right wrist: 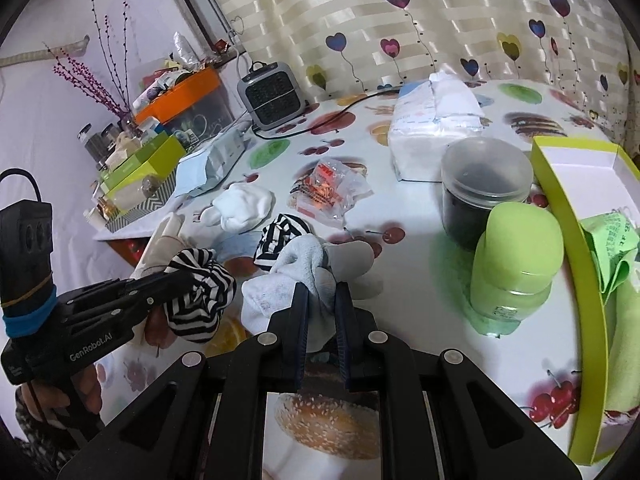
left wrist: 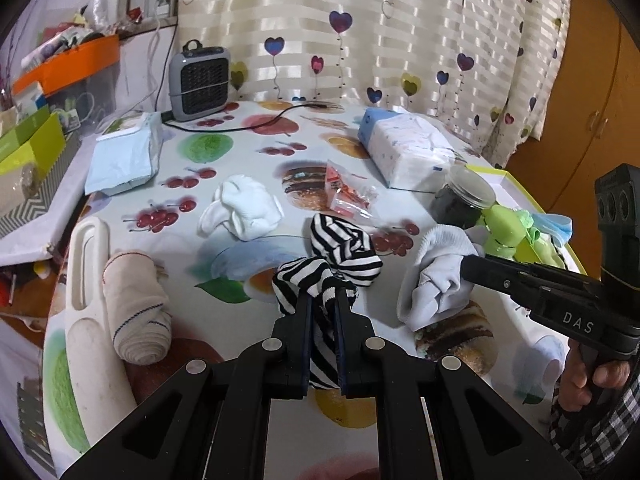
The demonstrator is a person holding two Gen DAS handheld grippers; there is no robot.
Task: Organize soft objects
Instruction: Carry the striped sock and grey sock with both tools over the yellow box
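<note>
At the lower centre of the left wrist view, the left gripper (left wrist: 323, 300) is clamped shut on a black-and-white striped sock (left wrist: 340, 256), a fold of it pinched between the pads while the rest bunches up loosely just past the fingertips, above the fruit-print tablecloth (left wrist: 248, 152). Right of it in that view, the right gripper (left wrist: 466, 268) bites into a pale grey sock (left wrist: 432, 276); the right wrist view shows its jaws closed on a thick wad of that sock (right wrist: 292, 276) at lower centre, with the toe end drooping to the left. Both socks look light, limp and stretchy, so I judge they will sag and swing from wherever they are pinched and cannot be pushed or stood up. A grip on a doubled fold or the ribbed cuff seems safest, since a single thin layer could slide out of smooth pads. Another white sock (left wrist: 240, 210) lies crumpled left of centre, and a rolled cream sock (left wrist: 136, 312) rests at lower left against a white plastic handle (left wrist: 86, 280). A yellow-green box (right wrist: 560, 216) at the right edge already holds green cloth and may be the place for them, though I cannot tell. The dark jar (right wrist: 484, 192) and green bottle (right wrist: 516, 264) beside it are hard and tippable.
</note>
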